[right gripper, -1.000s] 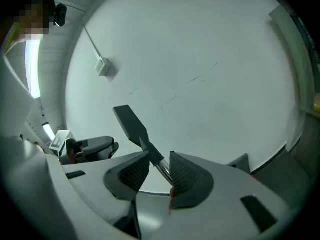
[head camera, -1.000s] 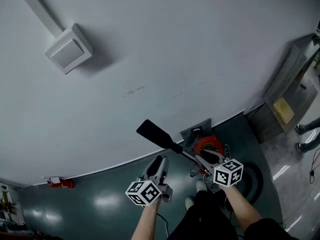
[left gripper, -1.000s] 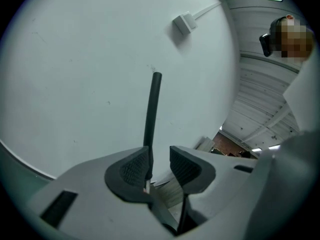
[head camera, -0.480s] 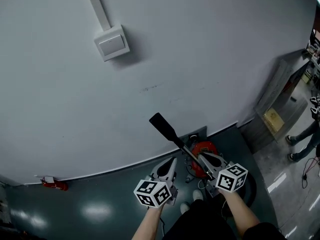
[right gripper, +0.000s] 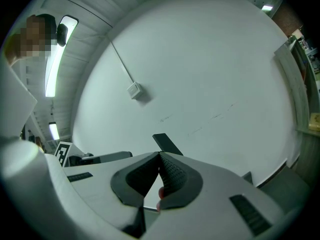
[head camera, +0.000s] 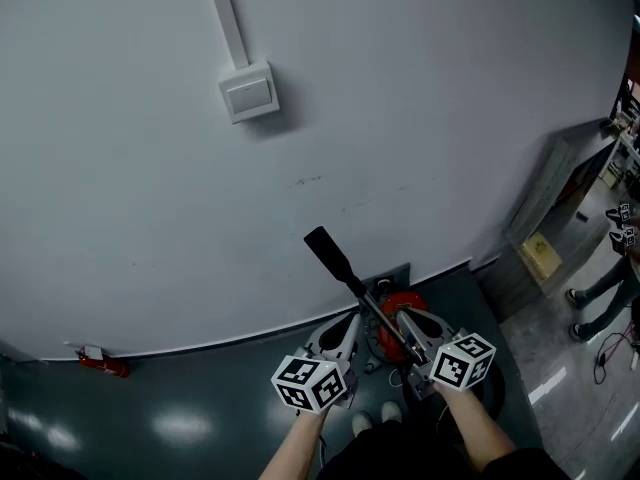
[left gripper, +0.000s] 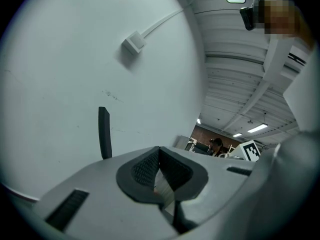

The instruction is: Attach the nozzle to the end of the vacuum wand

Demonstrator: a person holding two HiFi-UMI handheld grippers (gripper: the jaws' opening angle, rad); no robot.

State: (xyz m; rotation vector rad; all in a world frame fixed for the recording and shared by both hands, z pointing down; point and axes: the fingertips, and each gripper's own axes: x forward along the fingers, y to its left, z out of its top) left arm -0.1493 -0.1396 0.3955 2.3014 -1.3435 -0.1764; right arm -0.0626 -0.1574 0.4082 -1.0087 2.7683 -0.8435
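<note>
Just past the closed tips of the right gripper [right gripper: 160, 155], a little to their right, the flat black nozzle [right gripper: 167, 145] shows against the pale wall [right gripper: 215, 69]. That gripper's jaws are pressed together, with the ribbed pads meeting at the tips and nothing between them.

Seen from the left gripper [left gripper: 159, 149], the nozzle stands upright to the left of the jaws and farther out, apart from them. These jaws too are fully closed and hold nothing.

The head view shows the nozzle at the far end of the thin vacuum wand [head camera: 372, 308]. The wand slants back from ahead of both sets of jaws and passes between the two grippers, close along the right one's inner side. Whether it touches that gripper I cannot tell.

A red vacuum body [head camera: 402, 296] lies below the jaws. High above and ahead of both pairs of jaws, a switch box [head camera: 249, 91] is fixed to the wall.
</note>
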